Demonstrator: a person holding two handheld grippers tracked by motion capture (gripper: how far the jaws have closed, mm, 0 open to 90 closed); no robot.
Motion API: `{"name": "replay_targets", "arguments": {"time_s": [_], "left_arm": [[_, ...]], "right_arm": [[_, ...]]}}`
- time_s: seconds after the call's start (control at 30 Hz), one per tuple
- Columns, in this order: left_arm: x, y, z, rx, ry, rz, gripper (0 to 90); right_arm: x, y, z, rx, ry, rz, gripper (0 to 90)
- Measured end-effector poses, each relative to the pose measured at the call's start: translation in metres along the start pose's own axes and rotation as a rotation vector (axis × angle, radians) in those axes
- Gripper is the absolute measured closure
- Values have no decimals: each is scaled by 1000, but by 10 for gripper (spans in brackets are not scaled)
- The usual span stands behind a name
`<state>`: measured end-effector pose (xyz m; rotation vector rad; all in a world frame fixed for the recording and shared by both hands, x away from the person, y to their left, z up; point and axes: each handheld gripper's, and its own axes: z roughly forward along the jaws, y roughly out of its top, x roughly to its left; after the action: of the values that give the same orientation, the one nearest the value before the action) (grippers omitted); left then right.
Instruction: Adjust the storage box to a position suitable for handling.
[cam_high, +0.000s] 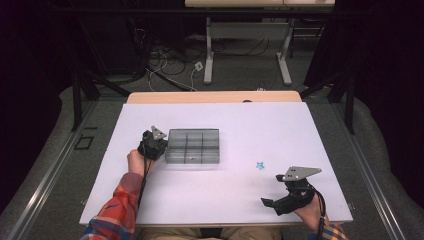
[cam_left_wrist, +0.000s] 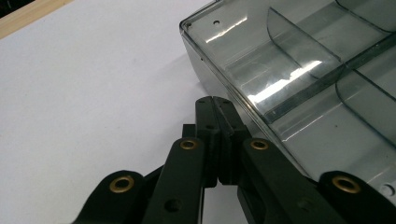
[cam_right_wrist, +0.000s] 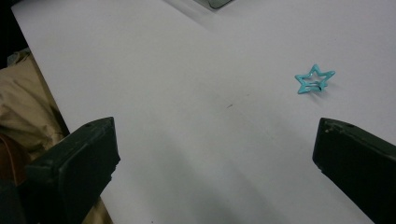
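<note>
Two things matter: a clear plastic box (cam_left_wrist: 303, 84) with curved dividers and a small turquoise star clip (cam_right_wrist: 315, 79). The left gripper (cam_left_wrist: 215, 100) has its fingers pressed together, empty, tips touching or just beside the box's near wall. The right gripper (cam_right_wrist: 215, 154) holds its fingers spread wide with nothing between them; the star lies ahead of them, nearer the right-hand finger (cam_right_wrist: 355, 163), flat on the matte white table (cam_right_wrist: 187, 93). The star looks thin, stiff, light and glossy, likely to skid; pinching across two opposite points seems best. The box is rigid, smooth-walled, probably light and slippery; its rim offers the surest hold.
</note>
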<state>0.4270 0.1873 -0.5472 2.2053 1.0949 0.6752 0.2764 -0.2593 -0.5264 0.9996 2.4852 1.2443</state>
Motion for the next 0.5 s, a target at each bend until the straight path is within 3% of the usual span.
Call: {"name": "replay_targets", "arguments": {"time_s": [0.5], "left_arm": [[-14, 7, 4, 7, -34, 31, 899]], "right_arm": [[0, 0, 0, 2, -4, 1, 0]]}}
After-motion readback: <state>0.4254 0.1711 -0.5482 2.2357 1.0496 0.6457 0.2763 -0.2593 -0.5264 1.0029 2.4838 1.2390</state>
